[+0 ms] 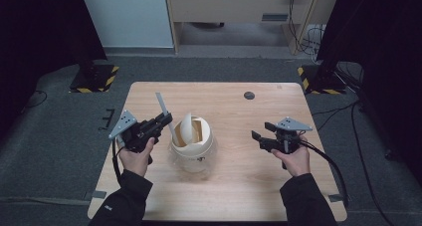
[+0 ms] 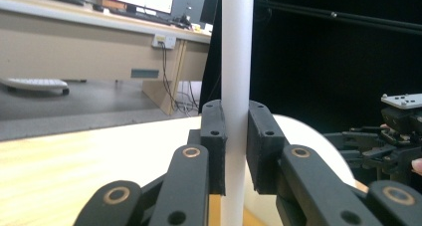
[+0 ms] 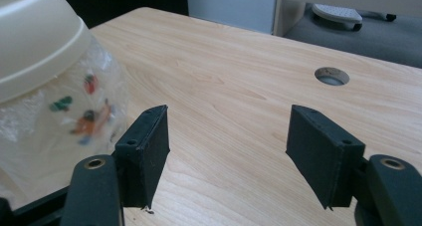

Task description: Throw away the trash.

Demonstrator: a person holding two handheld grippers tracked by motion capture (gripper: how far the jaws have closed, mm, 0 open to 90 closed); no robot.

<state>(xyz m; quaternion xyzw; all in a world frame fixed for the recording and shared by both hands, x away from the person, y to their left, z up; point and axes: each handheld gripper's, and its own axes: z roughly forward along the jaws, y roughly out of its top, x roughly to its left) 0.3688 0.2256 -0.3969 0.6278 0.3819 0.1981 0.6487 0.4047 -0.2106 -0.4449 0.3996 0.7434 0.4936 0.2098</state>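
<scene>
We see light wooden table (image 1: 239, 186). Cream dome-lidded bin with clear plastic liner (image 1: 193, 146) sits mid-table, between both grippers. Our left gripper (image 2: 234, 141) pinches flat white stick (image 2: 236, 61), upright, just left of bin. Right gripper (image 3: 226, 151) spread wide, holding nothing, well apart from bin.

We wear dark long sleeves (image 1: 127, 198) reaching to the wrists. Our left tongs (image 1: 161, 122) and right tongs (image 1: 263, 134) are black, each topped by a grey three-cornered plate (image 1: 123, 124) dotted with small holes. A black cable (image 1: 332, 161) trails from the right one. Seen close, the jaws are flat black blocks with small screw holes, carried on black link arms with brass-coloured pivot rings (image 2: 191, 152).
</scene>
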